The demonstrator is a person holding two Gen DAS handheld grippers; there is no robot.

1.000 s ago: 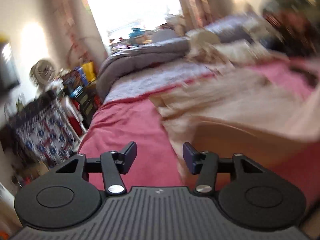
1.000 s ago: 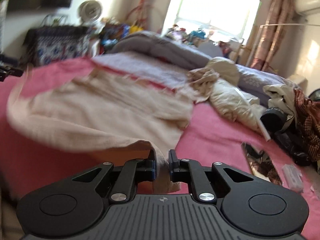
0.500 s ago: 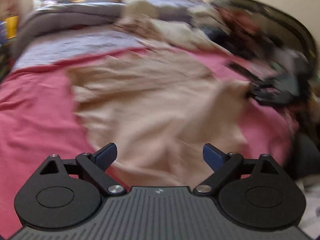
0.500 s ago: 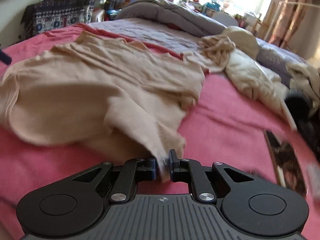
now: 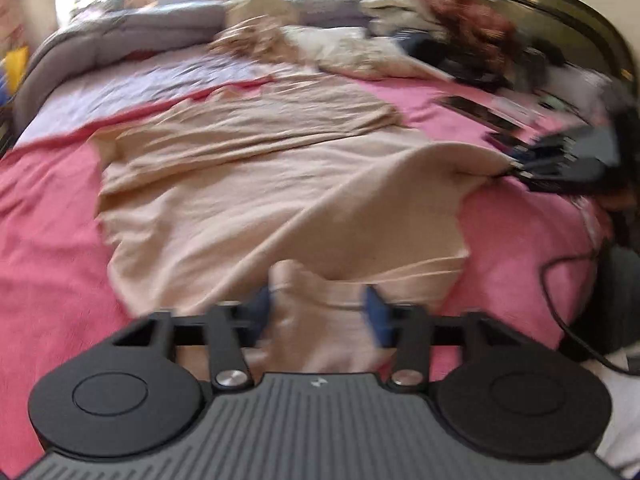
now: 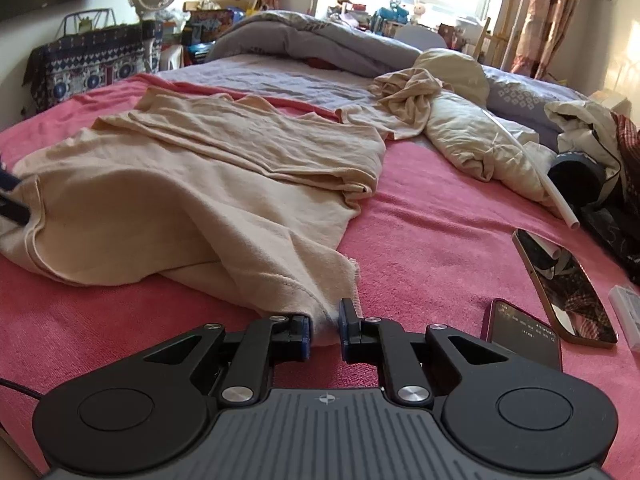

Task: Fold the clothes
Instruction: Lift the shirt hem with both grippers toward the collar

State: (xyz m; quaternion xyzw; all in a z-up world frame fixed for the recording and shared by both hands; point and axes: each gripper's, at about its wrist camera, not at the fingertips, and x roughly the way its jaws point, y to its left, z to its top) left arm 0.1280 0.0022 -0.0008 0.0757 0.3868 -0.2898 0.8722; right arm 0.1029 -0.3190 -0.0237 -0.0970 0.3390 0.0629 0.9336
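A large beige garment (image 5: 260,184) lies spread and partly doubled over on the pink bedspread (image 5: 48,208). My left gripper (image 5: 318,308) is at the garment's near edge, and its jaws are closing on a bunched fold that fills the gap between the blue pads. My right gripper (image 6: 325,326) is shut on a frayed corner of the same garment (image 6: 180,200), low over the bed. In the left wrist view the right gripper (image 5: 560,160) pulls that corner taut at the far right. The left gripper's tip (image 6: 12,200) shows at the left edge of the right wrist view.
Two phones (image 6: 564,288) (image 6: 524,336) lie on the bedspread (image 6: 420,220) to the right of my right gripper. Crumpled beige and cream clothes (image 6: 420,96), a grey duvet (image 6: 320,44) and a white tube (image 6: 556,196) sit at the back. A black cable (image 5: 568,300) runs at the right.
My left gripper swung from the bed's left side over the garment, opened wide, then came down around a fold. My right gripper lowered its held corner and the garment settled on the bed.
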